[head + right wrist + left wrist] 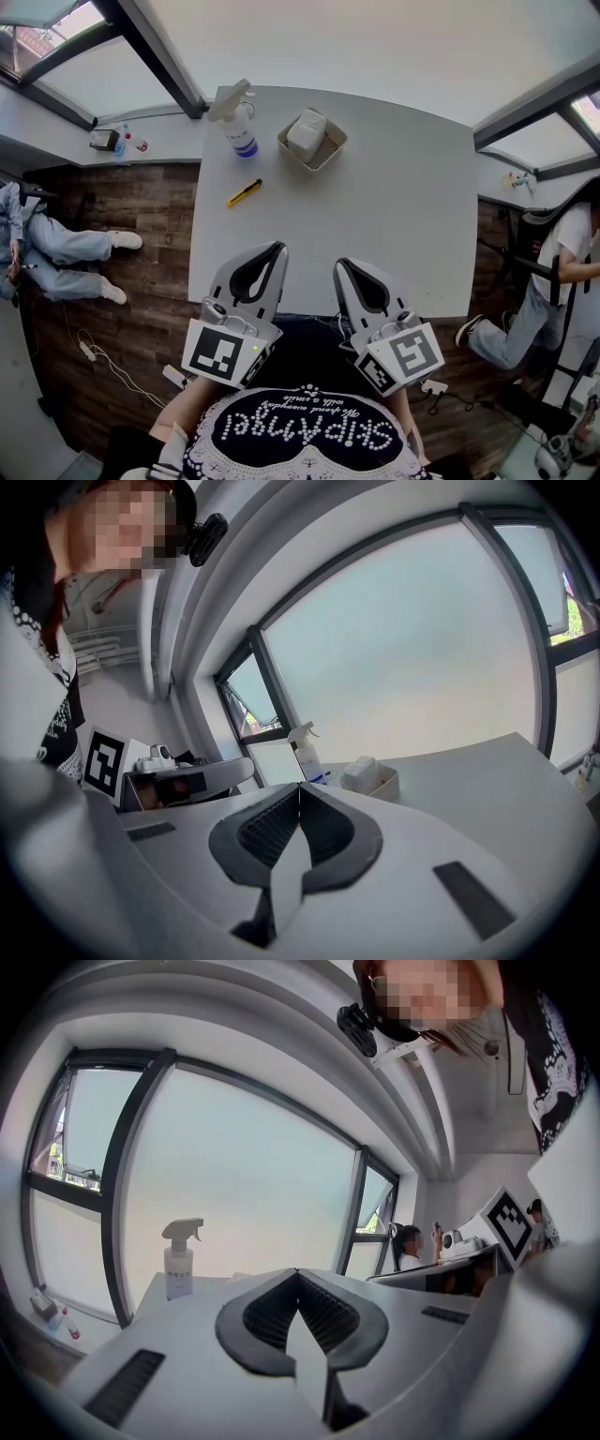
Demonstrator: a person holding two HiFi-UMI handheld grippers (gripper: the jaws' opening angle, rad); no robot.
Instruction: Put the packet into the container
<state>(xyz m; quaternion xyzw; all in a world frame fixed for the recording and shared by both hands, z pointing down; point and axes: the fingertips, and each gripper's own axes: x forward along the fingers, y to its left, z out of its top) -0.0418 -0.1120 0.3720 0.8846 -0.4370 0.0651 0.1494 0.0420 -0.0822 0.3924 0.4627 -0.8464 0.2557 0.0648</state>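
The left tool (278, 247) and right tool (341, 264), both pressed together (nothing pinched), sit lower centre over the desk (394, 187), the packet (306, 132) in the container (331, 155) upper centre.

the container (334, 147) hides the lower part of the packet (306, 133); the label on the spray bottle (241, 128) is too small to read.

Your white table (394, 216) carries three things, all toward its far left part: a spray bottle (240, 124) upright near the far edge, a square container (334, 152) just right of it, and a yellow cutter (244, 192) lying nearer you, apart from both.
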